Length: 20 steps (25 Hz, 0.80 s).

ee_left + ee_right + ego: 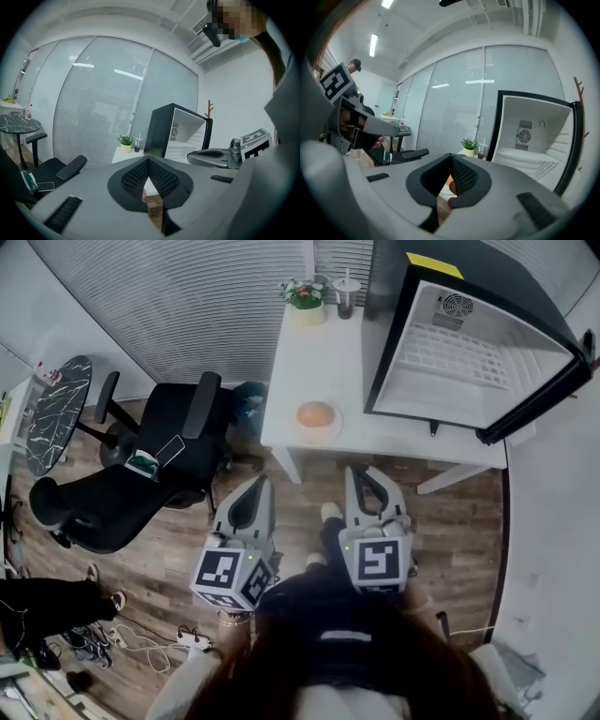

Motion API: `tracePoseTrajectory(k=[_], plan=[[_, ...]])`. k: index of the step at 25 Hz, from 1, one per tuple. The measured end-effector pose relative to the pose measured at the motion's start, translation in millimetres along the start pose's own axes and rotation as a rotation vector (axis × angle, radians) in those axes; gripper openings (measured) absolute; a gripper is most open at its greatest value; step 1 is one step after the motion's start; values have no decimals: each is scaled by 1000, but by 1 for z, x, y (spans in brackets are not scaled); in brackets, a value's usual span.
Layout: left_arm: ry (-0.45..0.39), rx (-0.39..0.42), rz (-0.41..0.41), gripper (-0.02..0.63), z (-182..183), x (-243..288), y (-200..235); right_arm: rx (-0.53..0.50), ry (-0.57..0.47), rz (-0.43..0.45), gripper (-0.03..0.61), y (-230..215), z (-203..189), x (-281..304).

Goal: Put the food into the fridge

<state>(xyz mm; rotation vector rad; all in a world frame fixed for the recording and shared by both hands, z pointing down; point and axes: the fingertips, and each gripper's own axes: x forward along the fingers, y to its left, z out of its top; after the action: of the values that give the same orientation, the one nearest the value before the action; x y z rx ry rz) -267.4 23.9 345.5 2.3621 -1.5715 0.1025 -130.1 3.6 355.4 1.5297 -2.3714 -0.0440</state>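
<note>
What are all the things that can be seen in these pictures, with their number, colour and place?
fridge: 1, black outside, white inside, on the table's right part, door open, empty
table: 1, white, before the blinds
food: 1, orange, round, on the plate
plate: 1, white, at the table's front edge
potted plant: 1, green, at the table's back edge
cup with straw: 1, dark, beside the plant
office chair: 1, black, left of the table
round table: 1, dark marbled, far left
cables: several, white, on the floor, lower left
left tongs: 1, grey, shut, empty
right tongs: 1, grey, shut, empty
</note>
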Motion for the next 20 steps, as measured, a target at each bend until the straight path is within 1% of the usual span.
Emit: tracePoseTrajectory(k=[3,7,9,12,16,20], plan=[[11,-18,10,0,1,16,5,19,8,1,-2,-9,-2,15],[20,-31,57,0,0,35,18,44,29,15,-2,-19,-7,34],[45,-32,70,0,-5,44,23,47,41,26,-2,-23,-9,42],[78,-39,79,0,-12,57,30,48,56,34,-2,-27,-14,55],[78,-53,98,0,-12,75,40,59,79,42,-2,-36,-21,71],[93,-63,91,0,-15,90,43,59,83,53,-2,-43,-24,85]])
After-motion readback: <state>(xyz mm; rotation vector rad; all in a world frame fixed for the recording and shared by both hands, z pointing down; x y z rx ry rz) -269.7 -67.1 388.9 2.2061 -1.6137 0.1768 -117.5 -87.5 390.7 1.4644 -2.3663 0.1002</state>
